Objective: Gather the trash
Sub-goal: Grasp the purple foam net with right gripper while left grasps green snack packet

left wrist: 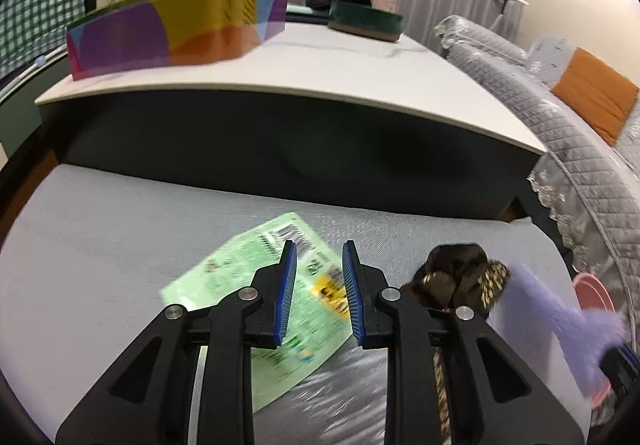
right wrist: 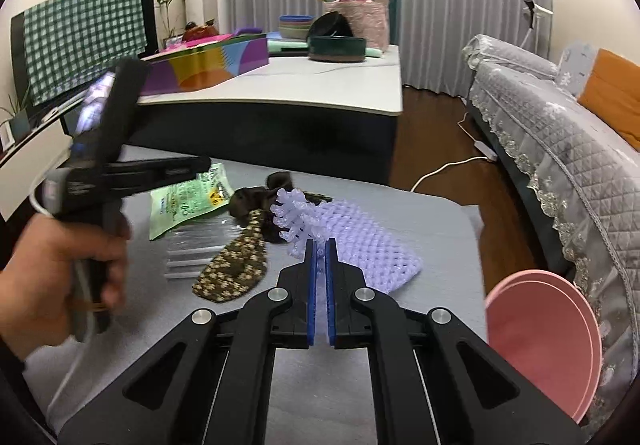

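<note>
A green snack wrapper (left wrist: 240, 285) lies flat on the grey mat (left wrist: 120, 229); it also shows in the right wrist view (right wrist: 188, 201). My left gripper (left wrist: 319, 263) is open and hovers just above the wrapper, jaws apart over its right half. My right gripper (right wrist: 319, 249) is shut on the edge of a lilac foam net sleeve (right wrist: 360, 241), which rests on the mat. The sleeve shows blurred at the right of the left wrist view (left wrist: 560, 321). A brown patterned cloth (right wrist: 240, 261) lies between wrapper and sleeve.
A pink bin (right wrist: 548, 341) stands at the mat's right edge. A clear plastic sheet (right wrist: 196, 249) lies by the cloth. Behind is a low white table (right wrist: 320, 85) with a coloured box (right wrist: 208, 61). A grey sofa (right wrist: 560, 133) runs along the right.
</note>
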Demonstrator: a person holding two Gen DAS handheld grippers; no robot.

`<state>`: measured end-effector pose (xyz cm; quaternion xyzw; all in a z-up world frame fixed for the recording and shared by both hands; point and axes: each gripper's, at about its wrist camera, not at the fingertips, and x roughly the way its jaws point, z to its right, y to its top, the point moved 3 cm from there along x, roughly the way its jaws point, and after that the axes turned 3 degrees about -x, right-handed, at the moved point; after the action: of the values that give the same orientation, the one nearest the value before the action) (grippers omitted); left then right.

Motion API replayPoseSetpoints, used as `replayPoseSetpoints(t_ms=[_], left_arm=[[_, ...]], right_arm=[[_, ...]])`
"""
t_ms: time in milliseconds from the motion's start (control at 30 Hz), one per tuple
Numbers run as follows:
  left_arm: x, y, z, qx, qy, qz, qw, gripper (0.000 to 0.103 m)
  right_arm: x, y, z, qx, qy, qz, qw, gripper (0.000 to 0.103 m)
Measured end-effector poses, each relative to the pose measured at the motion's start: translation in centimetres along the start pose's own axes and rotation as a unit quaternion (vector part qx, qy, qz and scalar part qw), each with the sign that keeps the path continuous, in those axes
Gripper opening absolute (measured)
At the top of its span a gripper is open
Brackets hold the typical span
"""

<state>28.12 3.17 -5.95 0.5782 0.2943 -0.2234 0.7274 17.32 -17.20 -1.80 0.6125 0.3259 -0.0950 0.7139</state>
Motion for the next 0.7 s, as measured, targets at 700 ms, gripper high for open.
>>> replayPoseSetpoints(t_ms=[700], left_arm=[[-4.4,-1.1,1.0,0.004,0.078,-0.016,0.9969,0.003]], right_arm=[[-2.6,-0.3,2.9,0.019,-0.008,0.018,1.0,0.004]])
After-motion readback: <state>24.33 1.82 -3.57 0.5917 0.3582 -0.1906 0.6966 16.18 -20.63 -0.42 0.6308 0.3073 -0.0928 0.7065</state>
